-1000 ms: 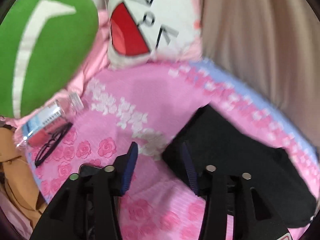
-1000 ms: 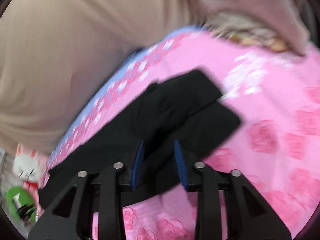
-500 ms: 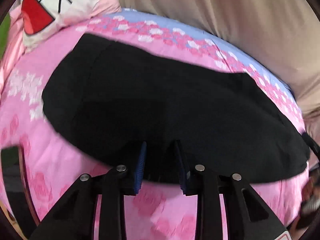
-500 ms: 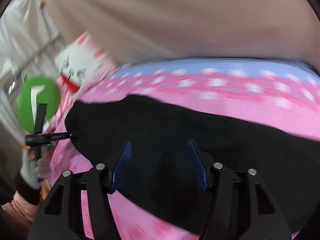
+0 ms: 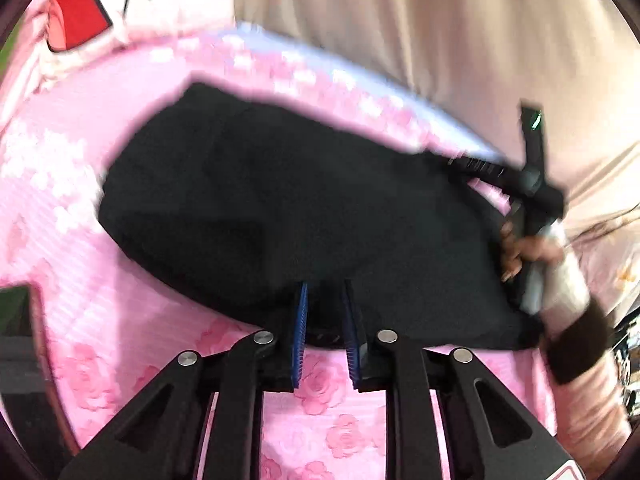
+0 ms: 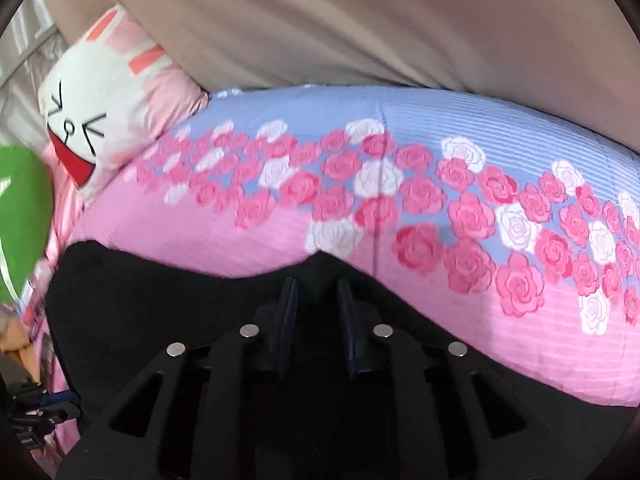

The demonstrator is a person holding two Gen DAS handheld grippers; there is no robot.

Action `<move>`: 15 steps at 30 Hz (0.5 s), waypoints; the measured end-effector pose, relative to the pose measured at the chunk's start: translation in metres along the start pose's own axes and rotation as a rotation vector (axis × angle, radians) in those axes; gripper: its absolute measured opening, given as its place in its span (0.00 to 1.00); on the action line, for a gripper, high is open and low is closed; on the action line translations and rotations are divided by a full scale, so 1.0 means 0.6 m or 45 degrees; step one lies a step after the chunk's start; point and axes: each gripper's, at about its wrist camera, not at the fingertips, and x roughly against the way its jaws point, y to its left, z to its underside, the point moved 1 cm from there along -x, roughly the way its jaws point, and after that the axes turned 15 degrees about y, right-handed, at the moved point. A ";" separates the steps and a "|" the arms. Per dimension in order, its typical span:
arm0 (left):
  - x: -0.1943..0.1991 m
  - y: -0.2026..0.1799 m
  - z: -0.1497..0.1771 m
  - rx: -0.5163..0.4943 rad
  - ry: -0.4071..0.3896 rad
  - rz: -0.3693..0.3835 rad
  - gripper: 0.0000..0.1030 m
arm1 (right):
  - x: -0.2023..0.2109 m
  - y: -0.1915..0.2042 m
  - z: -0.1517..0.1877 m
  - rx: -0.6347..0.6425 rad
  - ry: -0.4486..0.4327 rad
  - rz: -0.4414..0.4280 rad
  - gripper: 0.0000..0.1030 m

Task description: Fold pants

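Rose-print bedspread (image 6: pixel 280 236) — beige curtain (image 6: pixel 360 20) behind

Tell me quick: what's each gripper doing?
Left gripper: jaws have just been closing, pinching the pants edge.
Right gripper: jaws have just been closing, pinching the pants edge.

Two wrist views, both close over the bed, angled down.
Both share the black pants (image 5: pixel 304 208) (image 6: pixel 168 304), rose bedspread (image 5: pixel 120 360) (image 6: pixel 280 240) and rabbit pillow (image 5: pixel 132 4) (image 6: pixel 96 108).
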 end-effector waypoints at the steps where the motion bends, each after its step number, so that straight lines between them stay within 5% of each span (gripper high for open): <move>1: 0.022 -0.003 -0.002 -0.015 -0.045 0.020 0.19 | 0.012 -0.001 0.002 0.011 -0.020 -0.018 0.21; 4: 0.090 -0.007 -0.035 0.006 -0.197 0.047 0.47 | 0.048 0.004 0.021 0.036 -0.051 -0.126 0.21; 7: 0.075 -0.003 -0.081 0.043 -0.176 -0.019 0.48 | 0.051 0.003 0.050 0.050 -0.006 -0.142 0.26; 9: 0.010 0.016 -0.120 0.136 -0.070 -0.132 0.48 | 0.008 -0.006 0.062 0.028 0.107 -0.022 0.27; 11: -0.043 0.049 -0.132 0.220 0.015 -0.195 0.45 | 0.023 -0.021 0.081 0.019 0.070 -0.065 0.27; 14: -0.034 0.040 -0.121 0.230 -0.057 -0.272 0.46 | 0.105 -0.071 0.135 -0.044 -0.049 -0.070 0.30; 15: -0.025 0.029 -0.115 0.229 -0.082 -0.319 0.45 | 0.142 -0.101 0.165 -0.072 -0.111 -0.058 0.38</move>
